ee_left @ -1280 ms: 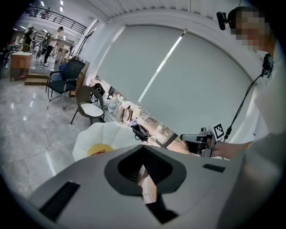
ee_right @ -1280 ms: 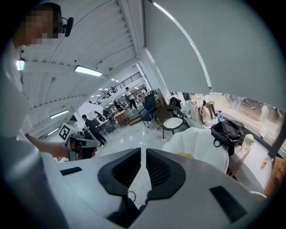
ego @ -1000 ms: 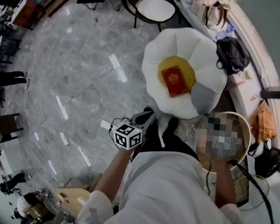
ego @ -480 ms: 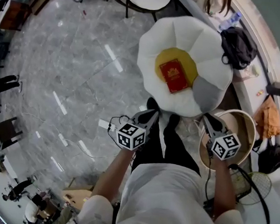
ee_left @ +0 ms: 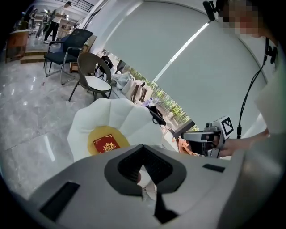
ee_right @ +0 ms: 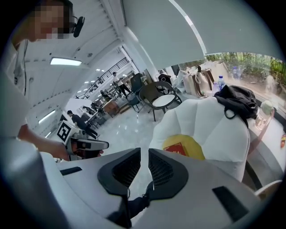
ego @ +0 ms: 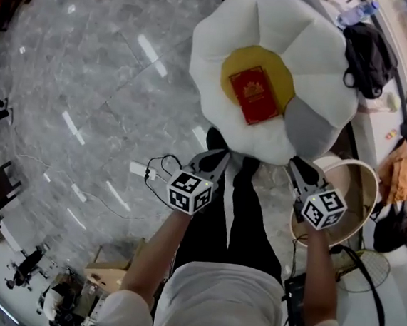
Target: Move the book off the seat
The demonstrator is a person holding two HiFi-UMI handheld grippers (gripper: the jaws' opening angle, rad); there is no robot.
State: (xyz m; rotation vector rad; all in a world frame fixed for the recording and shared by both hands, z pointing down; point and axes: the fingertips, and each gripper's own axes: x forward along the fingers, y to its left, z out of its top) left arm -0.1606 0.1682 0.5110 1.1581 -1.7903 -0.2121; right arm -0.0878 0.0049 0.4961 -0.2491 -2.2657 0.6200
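A red book (ego: pixel 254 93) with a gold emblem lies flat on the yellow centre of a white flower-shaped seat (ego: pixel 222 39). My left gripper (ego: pixel 220 157) is shut and empty, held just short of the seat's near edge. My right gripper (ego: pixel 293 164) is level with it to the right, shut and empty too. In the left gripper view the book (ee_left: pixel 106 144) shows beyond the closed left gripper (ee_left: pixel 143 148), with the right gripper (ee_left: pixel 202 138) at the side. In the right gripper view the book (ee_right: pixel 177 149) peeks over the right gripper (ee_right: pixel 144 152).
A grey cushion patch (ego: pixel 308 127) fills the seat's right petal. A round wooden basket (ego: pixel 368 183) stands right of the person's legs. A black bag (ego: pixel 372 47) and a water bottle (ego: pixel 358 11) lie on the ledge behind. A cable (ego: pixel 153 169) trails on the marble floor.
The right gripper has come into view beside the left. Both grippers have come closer to the seat's near edge, and the seat fills more of the head view. The book has not moved.
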